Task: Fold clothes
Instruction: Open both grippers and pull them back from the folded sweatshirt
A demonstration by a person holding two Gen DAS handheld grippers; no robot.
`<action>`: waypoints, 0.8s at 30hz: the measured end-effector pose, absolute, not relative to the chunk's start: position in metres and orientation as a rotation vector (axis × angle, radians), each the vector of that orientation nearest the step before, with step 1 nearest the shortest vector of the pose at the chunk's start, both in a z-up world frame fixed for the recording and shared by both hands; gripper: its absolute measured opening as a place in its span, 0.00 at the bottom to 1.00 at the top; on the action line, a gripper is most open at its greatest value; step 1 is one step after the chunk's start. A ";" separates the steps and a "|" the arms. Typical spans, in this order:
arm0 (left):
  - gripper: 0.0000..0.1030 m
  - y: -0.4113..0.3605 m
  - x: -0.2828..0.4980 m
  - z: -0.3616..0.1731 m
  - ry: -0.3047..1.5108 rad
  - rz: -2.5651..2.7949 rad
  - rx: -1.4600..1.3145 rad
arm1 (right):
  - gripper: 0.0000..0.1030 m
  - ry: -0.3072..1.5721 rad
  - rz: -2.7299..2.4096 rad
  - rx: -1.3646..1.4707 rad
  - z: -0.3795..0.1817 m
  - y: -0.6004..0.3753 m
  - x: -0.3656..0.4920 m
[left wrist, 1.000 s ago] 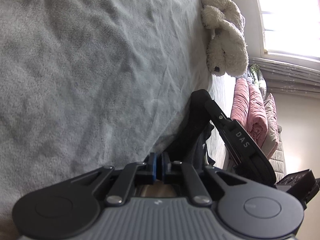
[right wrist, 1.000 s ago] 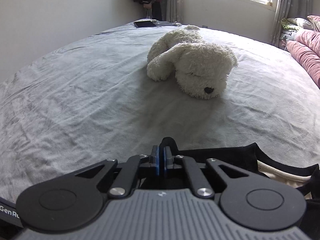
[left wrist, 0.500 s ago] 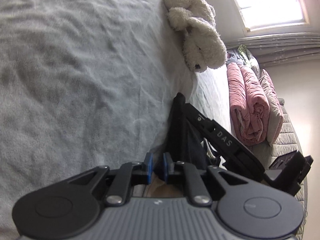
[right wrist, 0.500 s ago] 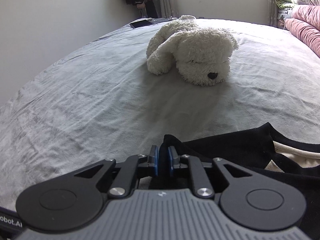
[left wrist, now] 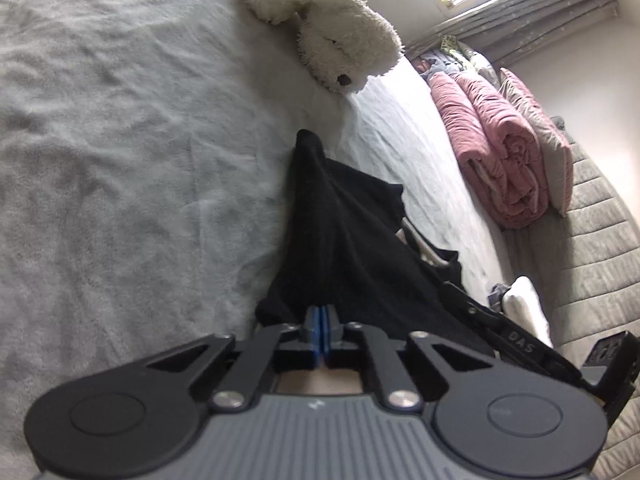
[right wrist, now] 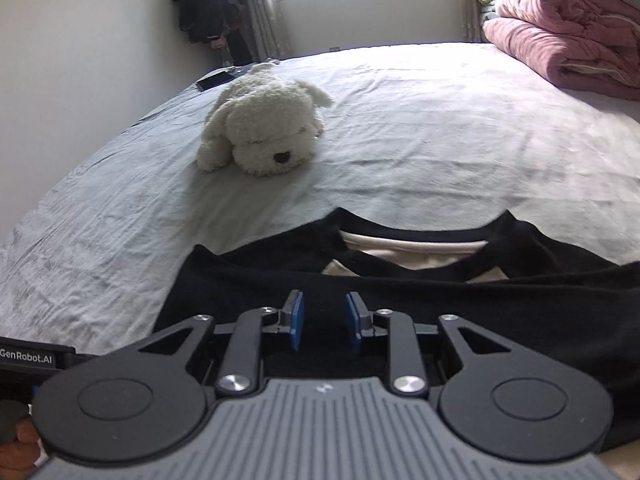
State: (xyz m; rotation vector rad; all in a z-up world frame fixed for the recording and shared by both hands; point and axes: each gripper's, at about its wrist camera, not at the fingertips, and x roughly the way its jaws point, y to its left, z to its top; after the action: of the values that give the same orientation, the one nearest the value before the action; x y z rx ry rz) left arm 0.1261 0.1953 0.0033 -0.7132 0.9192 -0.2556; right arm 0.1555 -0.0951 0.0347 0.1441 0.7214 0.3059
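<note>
The left gripper (left wrist: 323, 330) is pinched tight on a fold of the black top (right wrist: 500, 304), its blue pads pressed together with cloth bunched and rising in a ridge ahead of them. The right gripper (right wrist: 323, 322) stands parted at a middling gap over the same top, with nothing between its pads.

By the look of it, this falls within a fold, with one side gripped and the other let go or not yet taken; the frames cannot settle which. Whatever comes next calls for the left grip to hold without dragging the whole garment across the bed (right wrist: 420, 128).

The top lies at the near edge of the bed, neckline facing the far side, a pale lining showing inside the collar. It is soft, dark knit, limp and quick to crease. A plush dog (right wrist: 264, 132) lies well apart toward the far left corner, and a rolled pink quilt (right wrist: 568, 28) sits along the right edge.
</note>
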 end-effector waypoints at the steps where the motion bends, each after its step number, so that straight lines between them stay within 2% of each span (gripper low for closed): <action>1: 0.02 0.194 0.126 0.004 0.926 -0.249 -0.692 | 0.27 0.728 0.279 0.158 0.031 -0.109 0.153; 9: 0.08 0.187 0.126 0.021 0.813 -0.328 -0.598 | 0.28 0.702 0.144 0.251 0.023 -0.189 0.119; 11: 0.15 0.180 0.126 0.018 0.826 -0.338 -0.562 | 0.31 0.698 0.126 0.261 0.019 -0.199 0.114; 13: 0.18 0.173 0.126 0.013 0.853 -0.343 -0.519 | 0.31 0.696 0.114 0.265 0.013 -0.207 0.110; 17: 0.16 0.170 0.121 0.010 0.856 -0.352 -0.464 | 0.26 0.704 0.113 0.232 0.007 -0.219 0.102; 19: 0.16 0.171 0.119 0.014 0.842 -0.357 -0.458 | 0.34 0.708 0.092 0.218 0.012 -0.223 0.098; 24: 0.23 0.160 0.114 0.026 0.768 -0.393 -0.408 | 0.34 0.710 0.117 0.347 0.020 -0.241 0.092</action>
State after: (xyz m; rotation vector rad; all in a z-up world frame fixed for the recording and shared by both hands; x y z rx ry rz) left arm 0.1136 0.1601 0.0257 -0.4077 0.7683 -0.3929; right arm 0.0920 -0.2413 0.0202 0.3468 0.7100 0.1165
